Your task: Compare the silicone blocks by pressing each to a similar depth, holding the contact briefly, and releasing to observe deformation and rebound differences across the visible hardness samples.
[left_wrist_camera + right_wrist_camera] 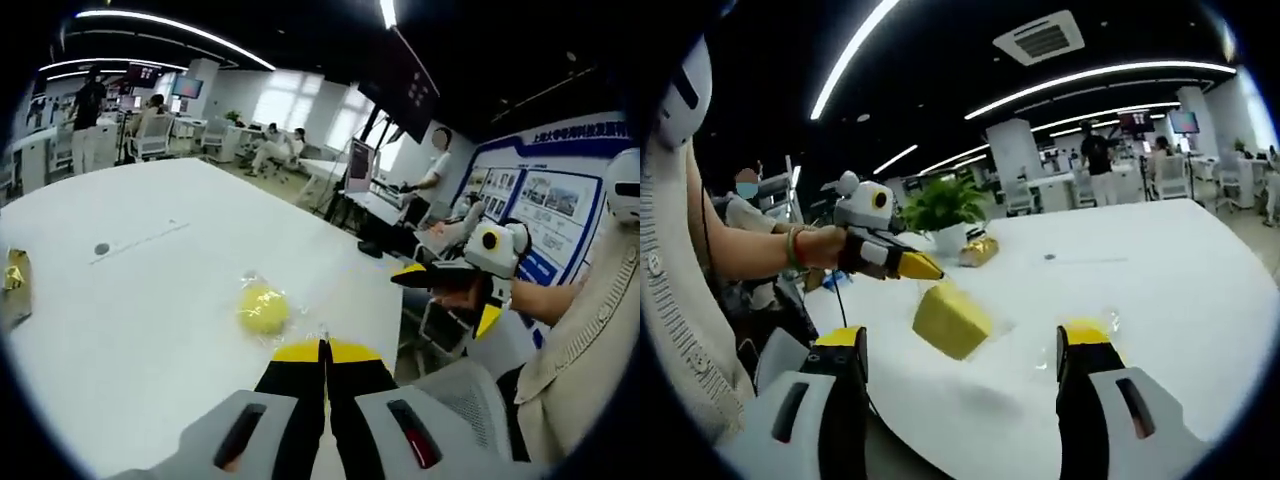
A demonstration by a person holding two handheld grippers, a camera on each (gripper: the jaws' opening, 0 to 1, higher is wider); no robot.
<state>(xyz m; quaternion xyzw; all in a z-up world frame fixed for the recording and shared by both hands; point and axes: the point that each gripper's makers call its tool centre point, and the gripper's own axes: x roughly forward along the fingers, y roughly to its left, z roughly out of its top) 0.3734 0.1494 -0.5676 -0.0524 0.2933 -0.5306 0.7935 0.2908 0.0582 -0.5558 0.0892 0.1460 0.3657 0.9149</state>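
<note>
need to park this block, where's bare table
Bare white table runs wide between the yellow block in clear wrap and the gold packet at the far edge. It is crowded near the potted green plant.

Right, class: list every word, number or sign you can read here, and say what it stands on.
Blue wall display board: white headline characters, too blurred to read.
White table: thin printed line, too small to read.
No text is readable.
</note>
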